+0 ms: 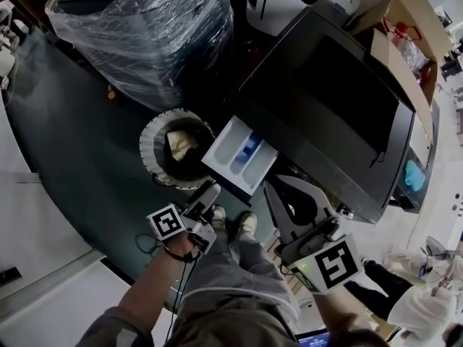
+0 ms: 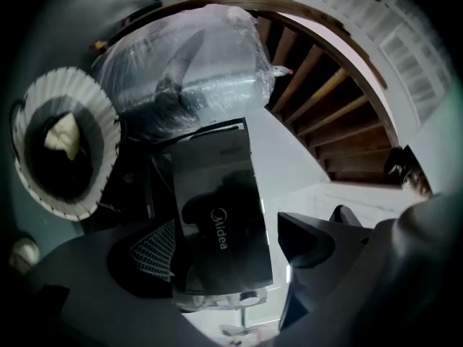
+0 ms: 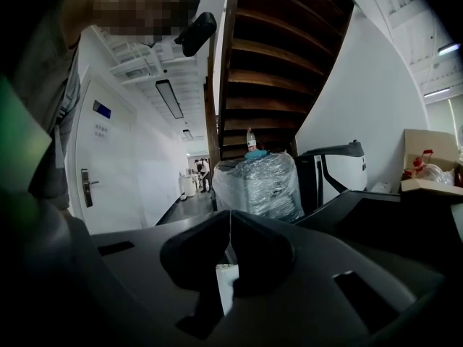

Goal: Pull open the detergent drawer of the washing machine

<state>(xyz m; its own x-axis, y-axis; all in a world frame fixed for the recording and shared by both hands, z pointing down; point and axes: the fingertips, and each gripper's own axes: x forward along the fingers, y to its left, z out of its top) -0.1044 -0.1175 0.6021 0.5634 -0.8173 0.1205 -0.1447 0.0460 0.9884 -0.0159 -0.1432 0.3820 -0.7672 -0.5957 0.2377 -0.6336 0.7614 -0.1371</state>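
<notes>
- We find the drawer (image 1: 239,155) standing out, the pull seemingly done; hence the left tool (image 2: 228,248) gapes wide, clear of it.
- The right tool (image 3: 228,226), closed and empty, idles aside.

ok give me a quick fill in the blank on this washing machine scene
The white detergent drawer of the black washing machine is pulled ___.
The left tool has its jaws ___, gripping nothing.
The right tool has its jaws pressed ___.
Missing words: open; apart; together.
</notes>
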